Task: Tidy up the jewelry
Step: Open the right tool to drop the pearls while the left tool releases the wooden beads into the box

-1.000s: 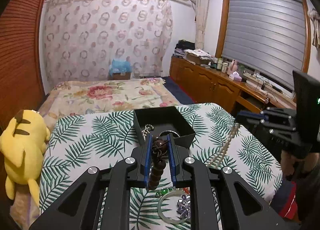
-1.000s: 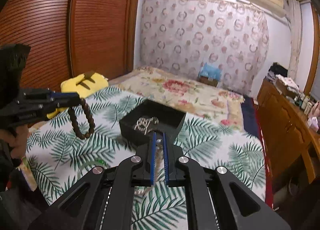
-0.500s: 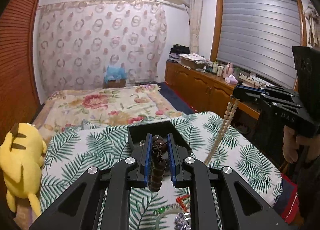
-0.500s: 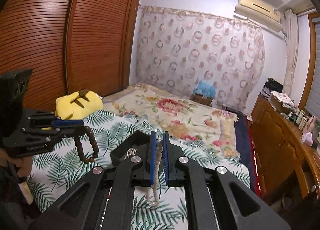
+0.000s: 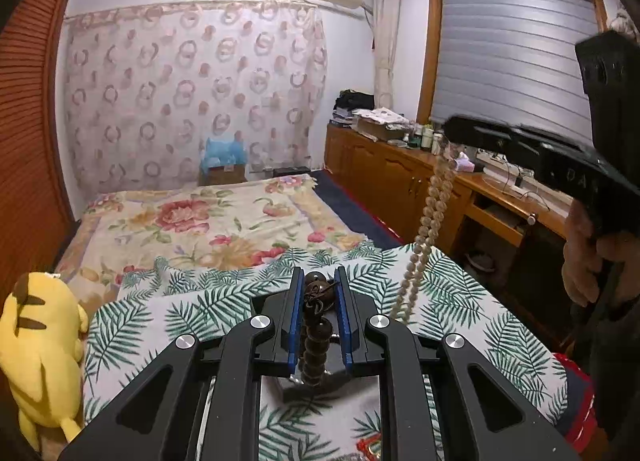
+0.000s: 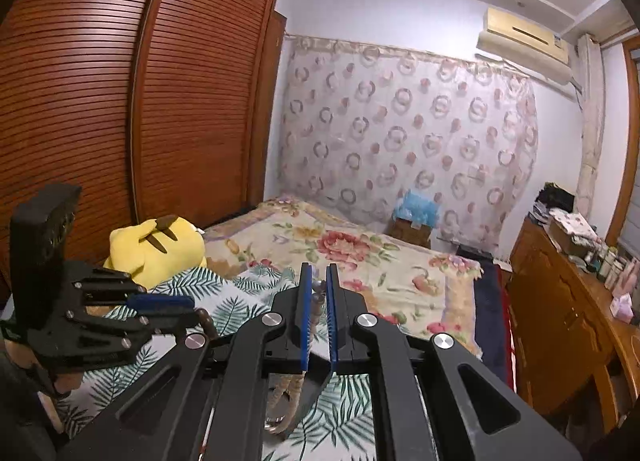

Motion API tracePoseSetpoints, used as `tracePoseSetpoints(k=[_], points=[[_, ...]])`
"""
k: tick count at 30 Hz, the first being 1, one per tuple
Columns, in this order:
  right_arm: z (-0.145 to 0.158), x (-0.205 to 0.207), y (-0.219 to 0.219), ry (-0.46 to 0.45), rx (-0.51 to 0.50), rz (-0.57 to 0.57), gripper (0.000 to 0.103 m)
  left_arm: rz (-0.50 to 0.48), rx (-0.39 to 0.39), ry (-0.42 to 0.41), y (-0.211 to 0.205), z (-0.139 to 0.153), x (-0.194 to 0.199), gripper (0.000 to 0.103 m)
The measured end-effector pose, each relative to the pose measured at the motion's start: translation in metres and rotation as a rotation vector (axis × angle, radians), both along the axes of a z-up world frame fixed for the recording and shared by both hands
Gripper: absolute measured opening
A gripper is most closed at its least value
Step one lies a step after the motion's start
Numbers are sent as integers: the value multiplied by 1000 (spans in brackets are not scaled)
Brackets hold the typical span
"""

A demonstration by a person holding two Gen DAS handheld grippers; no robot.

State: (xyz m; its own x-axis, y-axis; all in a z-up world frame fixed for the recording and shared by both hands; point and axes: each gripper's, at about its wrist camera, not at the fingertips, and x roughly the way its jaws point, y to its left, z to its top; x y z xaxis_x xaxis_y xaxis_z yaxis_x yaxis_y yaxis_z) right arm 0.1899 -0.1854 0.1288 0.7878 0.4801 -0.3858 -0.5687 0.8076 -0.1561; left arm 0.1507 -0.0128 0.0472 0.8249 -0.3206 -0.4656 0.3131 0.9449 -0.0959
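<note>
My left gripper (image 5: 319, 279) is shut on a dark wooden bead bracelet (image 5: 316, 345) that hangs between its blue pads, high above the leaf-print cloth (image 5: 460, 293). The black jewelry box (image 5: 320, 385) shows only partly under the fingers. My right gripper (image 6: 316, 281) is shut on a cream pearl necklace (image 6: 286, 401), which hangs down below it. In the left wrist view the right gripper (image 5: 456, 129) is at the upper right with the necklace (image 5: 428, 221) dangling to the cloth. The left gripper (image 6: 192, 309) shows at the left of the right wrist view.
A yellow plush toy (image 5: 40, 345) lies at the cloth's left edge. A floral bed (image 5: 208, 221) lies beyond the cloth. A wooden sideboard (image 5: 400, 181) with clutter runs along the right wall. A wooden wardrobe (image 6: 120, 101) stands on the left. More jewelry (image 5: 372, 447) lies near the front.
Both grippers have risen above the cloth with their pieces. The pearl necklace has been lifted off the cloth and now hangs. The box has dropped under the left fingers.
</note>
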Motion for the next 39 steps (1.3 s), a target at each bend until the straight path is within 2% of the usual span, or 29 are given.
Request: tracePoseSetpoints(k=[4,8,12,19,22,28,31,34,39], points=[[1,25,10,21,-9,19,8,2,-1,17,-1,-1,13,14],[-12,47,19,64,-21,31,8,-1,1,33,-1,-4,23,14],[-43,68,26,131,-52,36,8,0,-5,55,1,-12,35,14],[-113,92,34,301,-62,36,8,-33,-2,119,-5,-40,50,14],[-131,93,36,330,-56,29,9,-37,5,145,-7,-50,56,14],[-143,94,34,354,-30,28,12,-41,12,170,-9,-61,60,14],[-145,93,30,353,-20,30,20,-56,10,194,-11,-67,63,14],[-150,89,24,352,-15,21,20,-79,36,194,-21,-70,62,14],[-158,84,12,363,-12,3,20,-102,33,204,-27,-72,63,14]])
